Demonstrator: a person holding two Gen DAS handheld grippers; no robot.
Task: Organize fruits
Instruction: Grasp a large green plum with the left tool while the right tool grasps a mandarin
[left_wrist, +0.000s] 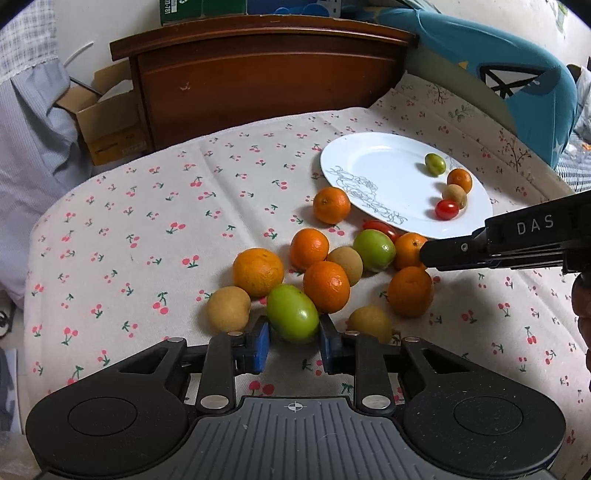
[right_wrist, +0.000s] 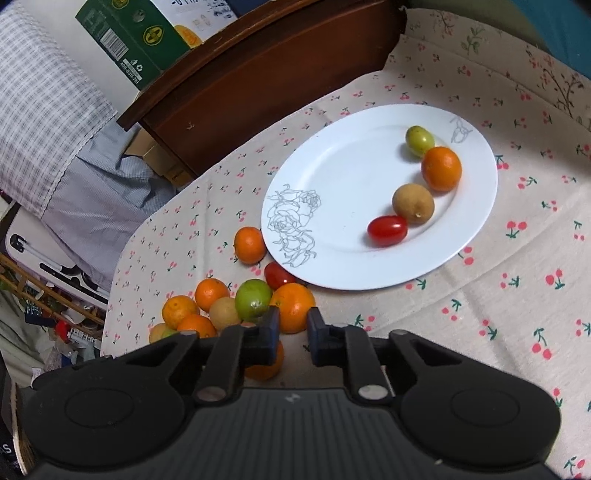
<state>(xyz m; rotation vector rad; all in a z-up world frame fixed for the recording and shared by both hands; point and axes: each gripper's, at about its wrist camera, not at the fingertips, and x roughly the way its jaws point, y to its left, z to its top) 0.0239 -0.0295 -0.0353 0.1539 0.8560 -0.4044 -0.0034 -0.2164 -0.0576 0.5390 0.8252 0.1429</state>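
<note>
While the left gripper (left_wrist: 294, 334) clamps a green fruit (left_wrist: 292, 313) at lower centre, the right gripper (right_wrist: 292, 329) pinches an orange (right_wrist: 292, 306); lifting could roll neighbours off the cloth (left_wrist: 147, 229).

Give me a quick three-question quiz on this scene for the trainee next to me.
1. How many fruits lie on the plate?
2. True or false: the left gripper is shut on a green fruit.
3. Which fruit on the plate lies nearest the rose print? A tomato; B orange; C brown fruit.

Key: 1. Four. 2. True. 3. A.
</note>
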